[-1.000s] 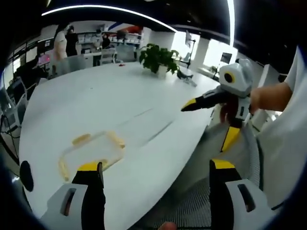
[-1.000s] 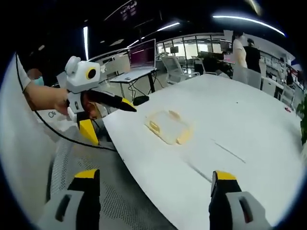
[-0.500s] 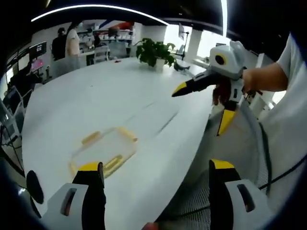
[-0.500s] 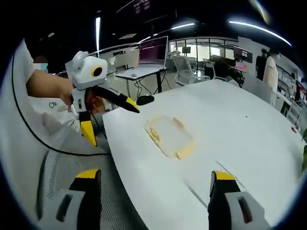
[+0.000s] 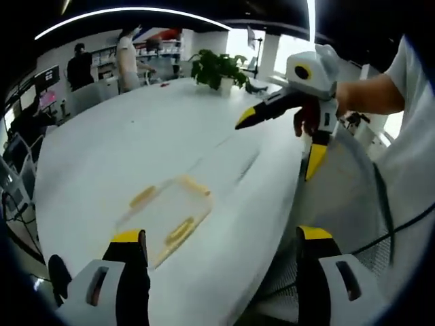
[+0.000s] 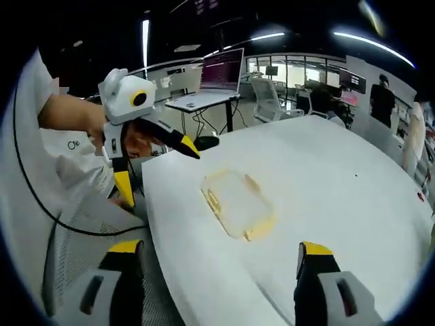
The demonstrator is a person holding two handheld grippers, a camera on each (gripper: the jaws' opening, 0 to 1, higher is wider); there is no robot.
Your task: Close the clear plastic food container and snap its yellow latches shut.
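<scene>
A: Any writing? Only a small dark mark on the white sleeve (image 6: 73, 145), unreadable.

B: Container (image 5: 168, 216) flat on the white table (image 5: 122, 149) near its edge, long axis running diagonally from near-left to far-right in left gripper view. Yellow latches (image 6: 259, 228) along the rim.

A: Left gripper (image 5: 219, 272) jaws spread wide, holding nothing, short of the container.

B: Right gripper (image 6: 217, 272) likewise spread, empty, well back from it.

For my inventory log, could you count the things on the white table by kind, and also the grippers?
Clear food container: 1
Potted plant: 1
Grippers: 2, left gripper and right gripper
Total: 4
</scene>
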